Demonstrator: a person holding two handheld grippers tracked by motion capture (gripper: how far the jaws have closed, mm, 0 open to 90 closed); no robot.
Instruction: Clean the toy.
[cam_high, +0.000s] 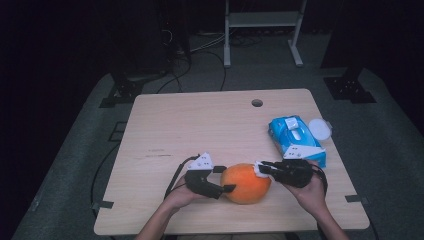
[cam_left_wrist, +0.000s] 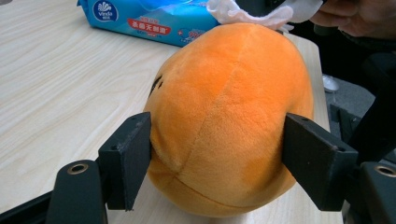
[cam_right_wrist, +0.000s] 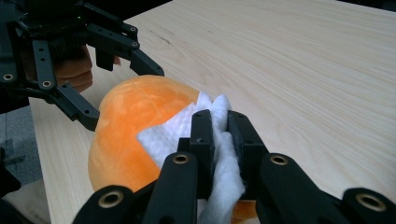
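Note:
An orange plush ball (cam_high: 246, 184) lies near the table's front edge. My left gripper (cam_high: 225, 179) clasps it from the left, one jaw against each side, as the left gripper view shows (cam_left_wrist: 219, 163) with the plush (cam_left_wrist: 229, 107) bulging between the pads. My right gripper (cam_high: 264, 169) comes in from the right, shut on a white wipe (cam_high: 259, 169) that rests against the top of the ball. In the right gripper view the wipe (cam_right_wrist: 168, 135) is pinched between the jaws (cam_right_wrist: 219, 122) and spread over the plush (cam_right_wrist: 121, 126); the left gripper (cam_right_wrist: 122, 95) is seen beyond it.
A blue pack of wet wipes (cam_high: 295, 137) lies at the right of the wooden table (cam_high: 200, 125), with a round white lid (cam_high: 320, 129) beside it. A cable hole (cam_high: 257, 103) sits near the far edge. The pack (cam_left_wrist: 149, 21) also appears behind the plush.

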